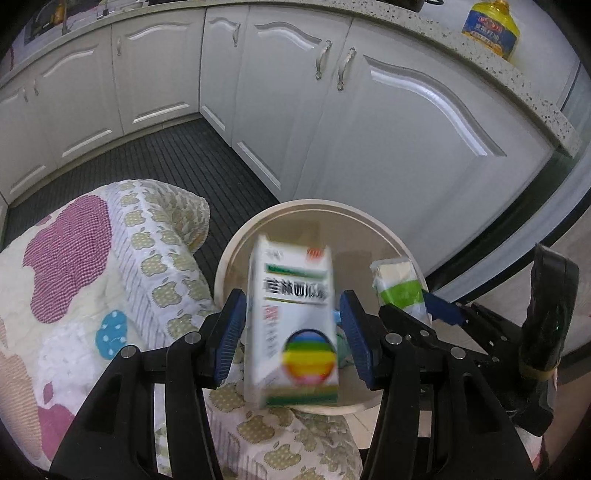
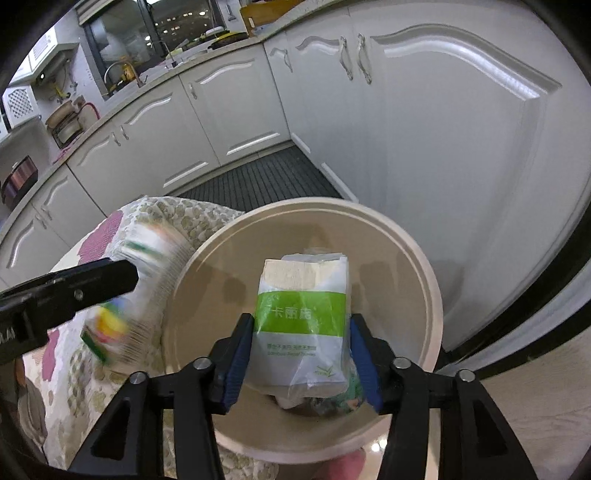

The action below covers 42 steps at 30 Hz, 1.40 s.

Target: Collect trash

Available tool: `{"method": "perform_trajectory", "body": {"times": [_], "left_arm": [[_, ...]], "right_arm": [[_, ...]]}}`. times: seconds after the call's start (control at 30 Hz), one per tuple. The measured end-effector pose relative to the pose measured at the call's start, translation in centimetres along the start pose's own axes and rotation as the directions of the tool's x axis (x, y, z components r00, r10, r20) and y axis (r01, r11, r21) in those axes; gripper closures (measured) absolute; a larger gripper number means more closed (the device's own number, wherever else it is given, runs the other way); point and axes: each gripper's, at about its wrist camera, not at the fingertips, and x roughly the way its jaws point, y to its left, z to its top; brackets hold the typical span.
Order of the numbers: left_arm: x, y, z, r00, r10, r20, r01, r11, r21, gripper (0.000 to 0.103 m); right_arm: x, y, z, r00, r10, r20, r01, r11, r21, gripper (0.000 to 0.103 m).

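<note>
A round beige trash bin [image 1: 236, 243] stands on the floor beside a patterned cushion; it also shows in the right wrist view [image 2: 417, 266]. My left gripper [image 1: 293, 325] has its jaws apart, and a blurred white box with a rainbow circle [image 1: 295, 317] is between them over the bin's rim without clear contact. The box also shows blurred in the right wrist view [image 2: 144, 280]. My right gripper [image 2: 301, 354] is shut on a tissue pack with a green band [image 2: 303, 321] and holds it over the bin's opening. The pack also shows in the left wrist view [image 1: 399, 288].
White kitchen cabinets [image 1: 369, 122] stand right behind the bin. A dark ribbed mat [image 1: 177, 155] covers the floor in the corner. The apple-patterned cushion [image 1: 110, 266] lies left of the bin. A yellow oil bottle [image 1: 491, 27] stands on the counter. Some trash [image 2: 332, 400] lies inside the bin.
</note>
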Motion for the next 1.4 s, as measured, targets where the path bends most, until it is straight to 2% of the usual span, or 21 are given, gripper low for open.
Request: {"method": "perform_trajectory", "body": {"times": [0.07, 0.2, 0.3, 0.47, 0.63, 0.83, 0.97, 1.3, 1.4], "left_arm": [[-0.1, -0.2, -0.1, 1.000, 0.009, 0.014, -0.010, 1.000, 0.008, 0.039], [-0.5, -0.1, -0.1, 0.999, 0.028, 0.038, -0.028, 0.999, 0.023, 0.033], [-0.9, 0.2, -0.1, 0.998, 0.038, 0.049, -0.039, 0.999, 0.022, 0.033], [-2.4, 0.2, -0.4, 0.991, 0.091, 0.102, -0.095, 0.995, 0.038, 0.033], [-4.1, 0.4, -0.8, 0.981, 0.155, 0.118, -0.158, 0.987, 0.022, 0.033], [-7.4, 0.8, -2.1, 0.956, 0.231, 0.183, -0.234, 0.972, -0.007, 0.032], [-9.7, 0.8, -2.9, 0.932, 0.270, 0.240, -0.276, 0.961, -0.008, 0.032], [-14.5, 1.3, -3.6, 0.897, 0.274, 0.346, -0.274, 0.960, -0.051, 0.032], [-15.6, 1.3, -3.9, 0.886, 0.272, 0.375, -0.269, 0.961, -0.062, 0.032]], "right_arm": [[0.1, 0.0, 0.1, 1.000, -0.014, 0.002, 0.014, 1.000, 0.000, 0.050], [0.0, -0.2, 0.0, 1.000, -0.027, 0.003, 0.027, 1.000, 0.008, 0.048], [-0.6, -0.3, -0.4, 0.999, -0.037, 0.011, 0.037, 0.999, 0.017, 0.044], [-2.1, 0.0, -0.9, 0.998, -0.046, 0.047, 0.044, 0.999, 0.023, 0.040], [-4.0, 1.3, -1.3, 0.994, -0.039, 0.102, 0.037, 0.999, 0.019, 0.037], [-6.8, 3.5, -1.4, 0.984, -0.028, 0.176, 0.030, 1.000, -0.008, 0.024], [-8.8, 4.9, -1.2, 0.974, -0.013, 0.227, 0.017, 1.000, -0.016, 0.022], [-12.8, 7.4, -0.9, 0.947, -0.018, 0.321, 0.033, 0.999, -0.041, 0.017], [-13.6, 7.9, -1.0, 0.941, -0.013, 0.339, 0.032, 0.998, -0.051, 0.008]]}}
